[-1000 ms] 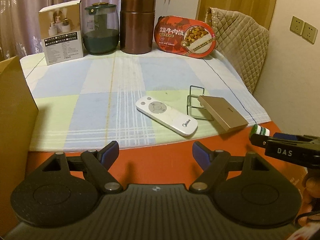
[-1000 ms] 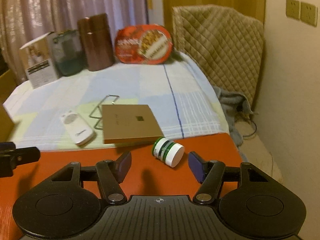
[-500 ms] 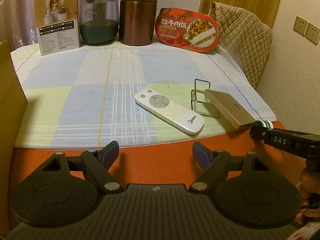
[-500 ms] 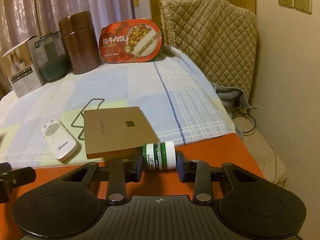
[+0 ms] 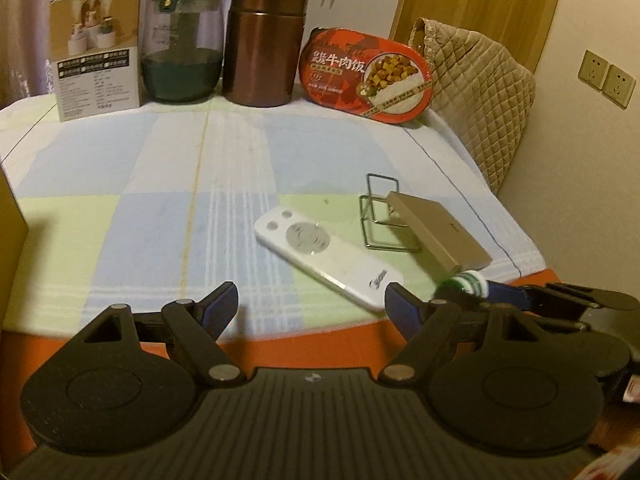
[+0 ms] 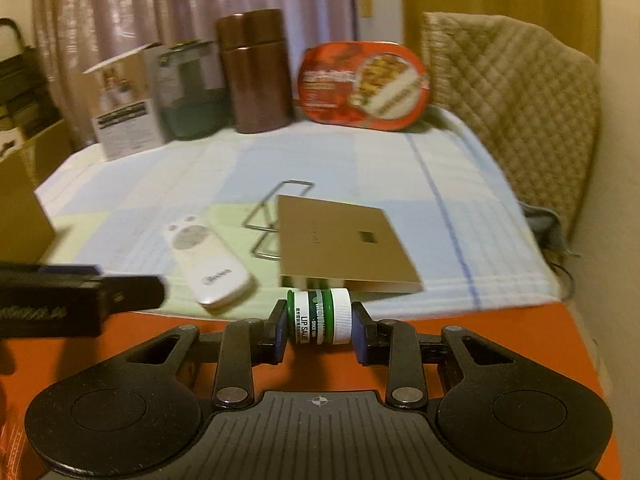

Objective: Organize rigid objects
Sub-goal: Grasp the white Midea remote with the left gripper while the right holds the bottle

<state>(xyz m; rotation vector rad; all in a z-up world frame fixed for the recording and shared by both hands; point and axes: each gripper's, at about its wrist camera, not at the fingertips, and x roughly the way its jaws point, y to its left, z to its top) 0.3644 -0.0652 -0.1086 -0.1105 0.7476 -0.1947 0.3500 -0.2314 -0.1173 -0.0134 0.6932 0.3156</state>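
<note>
Right gripper [image 6: 319, 326] clenched on small lip salve jar [image 6: 320, 318], green body, white cap; jar lies sideways between the blue pads, above the near orange table edge [image 6: 500, 320]. Just beyond the jar sits a flat tan box [image 6: 344, 240], its near edge raised, propped on a wire stand [image 6: 276, 216]. White remote [image 6: 206, 258] lies left of the box on the checked cloth [image 6: 340, 160].

Left gripper [image 5: 312, 304] released, fingers spread wide, nothing between them; it hangs over the near cloth edge with the remote's near end close to its right finger.

Far row, left to right: white carton [image 5: 98, 46], glass jar with dark green contents [image 5: 182, 64], brown metal canister [image 5: 264, 40], red oval meal tray [image 5: 366, 74] stood on edge. Quilted chair back [image 5: 476, 80] at far right. Cardboard box edge [image 5: 12, 220] at left.
</note>
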